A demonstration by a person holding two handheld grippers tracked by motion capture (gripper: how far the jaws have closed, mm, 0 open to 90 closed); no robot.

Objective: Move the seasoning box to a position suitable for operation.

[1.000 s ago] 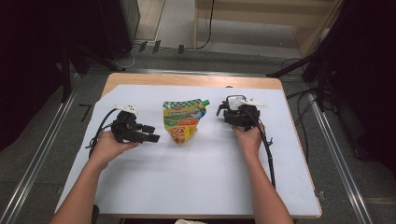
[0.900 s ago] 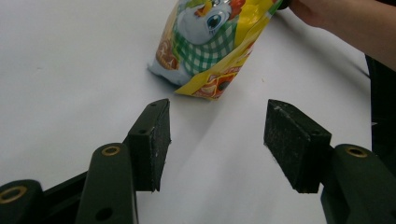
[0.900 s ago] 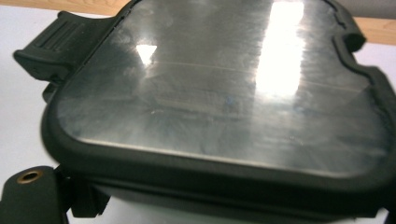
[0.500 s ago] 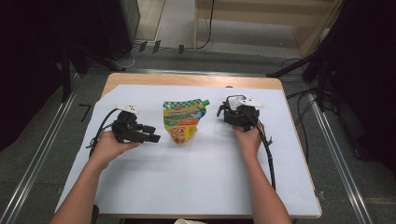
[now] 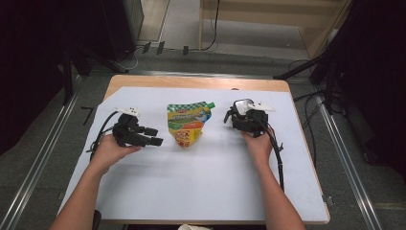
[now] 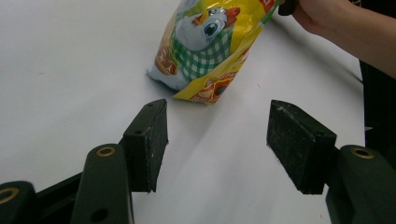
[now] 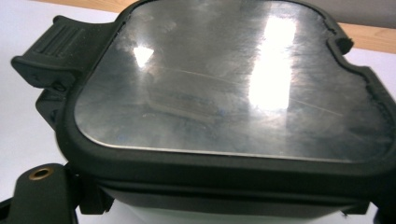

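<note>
Over white-covered worktop (image 5: 191, 191), lining up on yellow-green printed spout pouch (image 5: 188, 124) at three o'clock of left gripper (image 5: 154, 136), jaws apart, just opening, empty; right gripper (image 5: 241, 115) jaws by black-rimmed mirror-lidded box (image 7: 224, 79), grip untellable; next, advancing squarely onto pouch.

A pouch (image 5: 187, 123) lies mid-frame on the table (image 5: 201, 191), between the left gripper (image 5: 152, 136) and the container (image 5: 243, 106) right of it.

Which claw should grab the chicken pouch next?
Probably the left claw: its jaws stand open, pointing straight at the chicken pouch with bare table between. The right claw looks busy with a black-rimmed metal-lidded container right at its jaws.
</note>
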